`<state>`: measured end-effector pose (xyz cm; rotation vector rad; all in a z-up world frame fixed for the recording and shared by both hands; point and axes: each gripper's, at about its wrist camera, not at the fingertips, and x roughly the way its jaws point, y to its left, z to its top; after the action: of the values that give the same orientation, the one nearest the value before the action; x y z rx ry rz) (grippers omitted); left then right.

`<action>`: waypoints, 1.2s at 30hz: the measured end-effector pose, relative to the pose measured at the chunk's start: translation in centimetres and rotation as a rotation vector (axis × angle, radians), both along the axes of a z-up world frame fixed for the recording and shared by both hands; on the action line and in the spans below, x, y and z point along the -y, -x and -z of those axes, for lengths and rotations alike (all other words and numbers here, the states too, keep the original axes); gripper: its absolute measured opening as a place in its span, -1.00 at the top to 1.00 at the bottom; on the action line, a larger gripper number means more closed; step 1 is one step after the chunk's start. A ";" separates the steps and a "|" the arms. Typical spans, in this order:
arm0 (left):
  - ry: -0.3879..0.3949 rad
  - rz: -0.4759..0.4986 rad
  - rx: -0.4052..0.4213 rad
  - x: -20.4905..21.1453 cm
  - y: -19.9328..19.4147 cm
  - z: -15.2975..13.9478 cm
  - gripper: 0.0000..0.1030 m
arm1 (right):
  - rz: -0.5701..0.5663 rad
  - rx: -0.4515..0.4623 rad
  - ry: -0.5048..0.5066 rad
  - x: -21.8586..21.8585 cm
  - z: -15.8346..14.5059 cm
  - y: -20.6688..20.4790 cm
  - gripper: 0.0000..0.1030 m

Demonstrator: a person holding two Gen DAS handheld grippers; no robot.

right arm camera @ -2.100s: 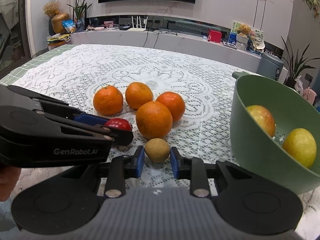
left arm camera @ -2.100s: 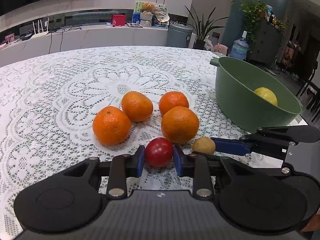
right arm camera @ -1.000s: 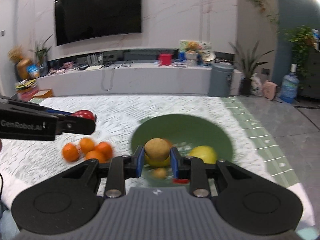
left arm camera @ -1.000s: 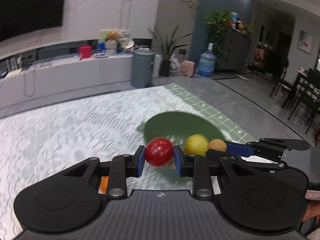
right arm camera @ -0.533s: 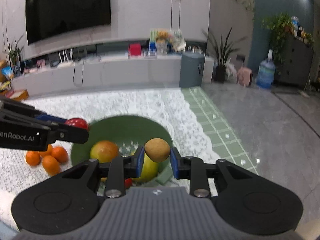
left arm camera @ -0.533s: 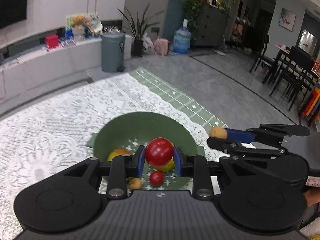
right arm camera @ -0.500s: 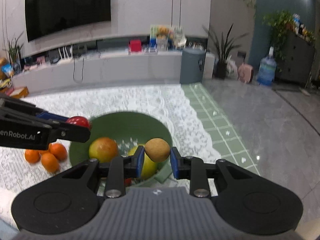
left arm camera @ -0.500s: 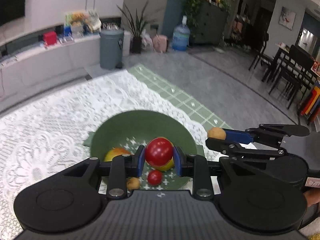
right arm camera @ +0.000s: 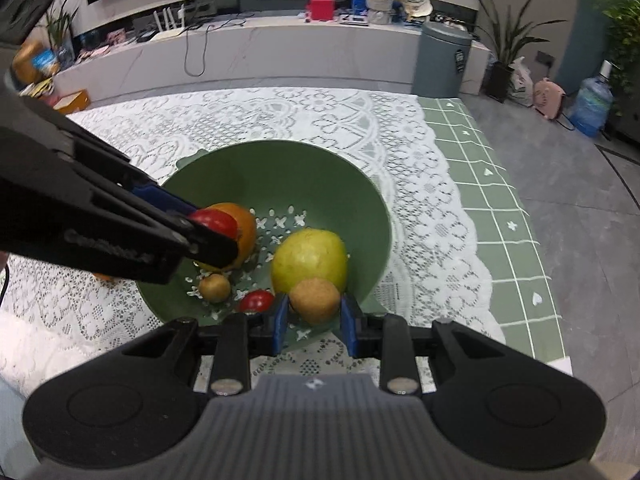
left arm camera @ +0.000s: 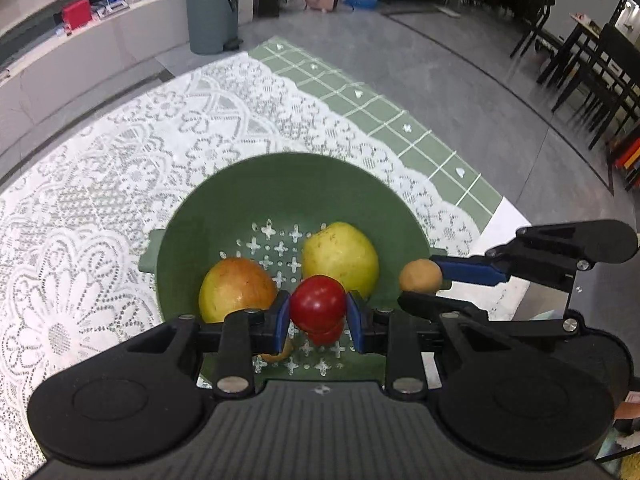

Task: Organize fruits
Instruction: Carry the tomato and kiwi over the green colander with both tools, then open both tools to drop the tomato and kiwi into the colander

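Note:
My left gripper (left arm camera: 318,306) is shut on a red tomato (left arm camera: 318,302) and holds it above the green colander bowl (left arm camera: 288,178). My right gripper (right arm camera: 314,300) is shut on a small brown fruit (right arm camera: 315,299) over the bowl's near right rim (right arm camera: 372,280). In the bowl lie a yellow-green apple (right arm camera: 308,258), an orange-yellow apple (left arm camera: 236,288), a small red tomato (right arm camera: 256,301) and a small brown fruit (right arm camera: 215,287). The right gripper with its fruit also shows in the left wrist view (left arm camera: 420,278). The left gripper also shows in the right wrist view (right arm camera: 212,224).
The bowl stands on a white lace cloth (left arm camera: 100,184) over a green checked tablecloth (right arm camera: 504,232), close to the table's right edge. An orange (right arm camera: 105,278) peeks out under the left gripper in the right wrist view. Beyond the edge is grey floor.
Both grippers have come lower and closer over the bowl, each still holding its fruit. The bowl looks larger in both views.

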<state>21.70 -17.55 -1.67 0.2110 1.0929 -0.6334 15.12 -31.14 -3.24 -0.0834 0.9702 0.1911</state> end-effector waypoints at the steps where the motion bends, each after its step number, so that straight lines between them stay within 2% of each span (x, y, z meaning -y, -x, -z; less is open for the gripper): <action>1: -0.003 0.002 -0.014 0.1 -0.2 0.2 0.36 | -0.002 -0.007 -0.005 0.0 0.0 -0.2 0.52; 8: -0.027 0.003 -0.083 0.5 -1.1 1.8 0.36 | -0.046 -0.077 -0.041 -0.1 0.8 -1.6 0.52; 20: -0.045 -0.004 -0.146 0.6 -2.4 3.5 0.36 | -0.114 -0.164 -0.011 -0.6 2.0 -3.7 0.52; 36: -0.053 -0.019 -0.209 0.5 -3.3 5.7 0.35 | -0.142 -0.187 0.002 -1.0 2.6 -4.1 0.51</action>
<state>25.03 -18.03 -7.33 0.1825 1.3128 -0.6198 19.26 -30.18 -5.86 -0.1378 1.1512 0.3332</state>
